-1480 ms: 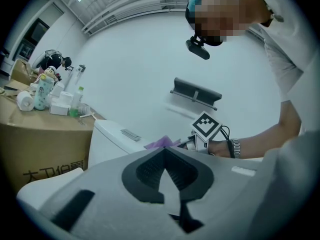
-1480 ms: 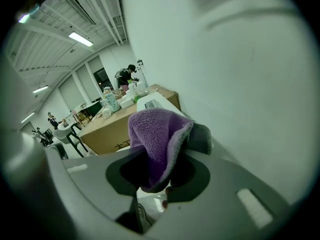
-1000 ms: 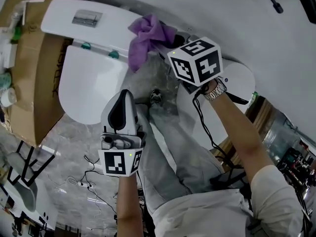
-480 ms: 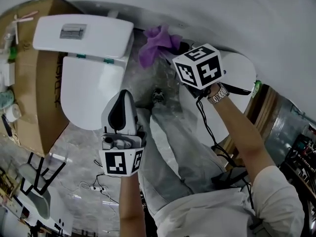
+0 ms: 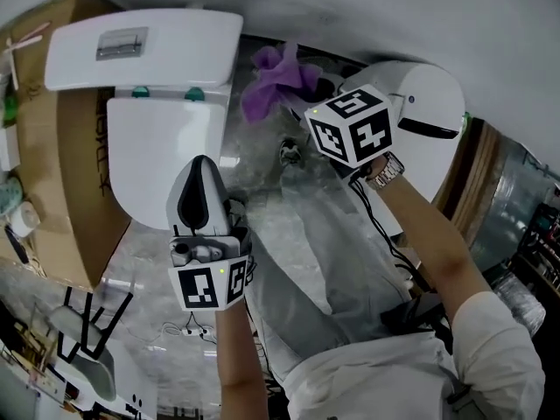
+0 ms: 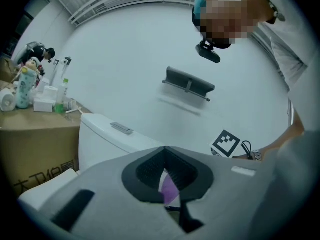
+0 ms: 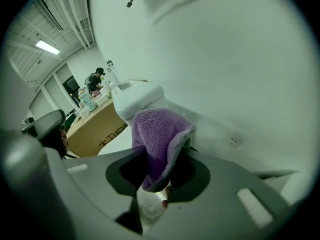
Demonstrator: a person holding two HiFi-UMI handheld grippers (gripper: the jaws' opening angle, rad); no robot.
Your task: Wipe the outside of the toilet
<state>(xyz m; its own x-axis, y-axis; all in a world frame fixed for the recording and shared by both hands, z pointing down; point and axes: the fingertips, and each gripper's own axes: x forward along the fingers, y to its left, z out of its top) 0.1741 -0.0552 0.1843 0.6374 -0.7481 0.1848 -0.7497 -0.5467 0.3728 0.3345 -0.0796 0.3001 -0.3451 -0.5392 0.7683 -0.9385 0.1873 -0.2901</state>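
Note:
The white toilet stands at the upper left of the head view, with its tank (image 5: 144,46) above the closed lid (image 5: 162,151). My right gripper (image 5: 306,90) is shut on a purple cloth (image 5: 280,81), which hangs just right of the tank, close to the wall. In the right gripper view the cloth (image 7: 160,134) bulges out between the jaws of that gripper (image 7: 157,176), and the tank (image 7: 137,99) lies beyond it. My left gripper (image 5: 199,166) hovers off the lid's right front edge, shut with nothing in it. In the left gripper view this gripper (image 6: 167,184) points toward the tank (image 6: 107,139).
A cardboard box (image 5: 52,164) stands tight against the toilet's left side, with bottles (image 6: 30,91) on top. A second white fixture (image 5: 424,121) stands to the right. A grey holder (image 6: 189,85) is mounted on the wall. The person's grey trouser legs (image 5: 315,252) fill the middle, and cables (image 5: 192,331) lie on the marbled floor.
The head view has swung, so the toilet sits more squarely in it. The right gripper and cloth stay beside the tank's right edge. The left gripper has drifted slightly left, nearer the lid.

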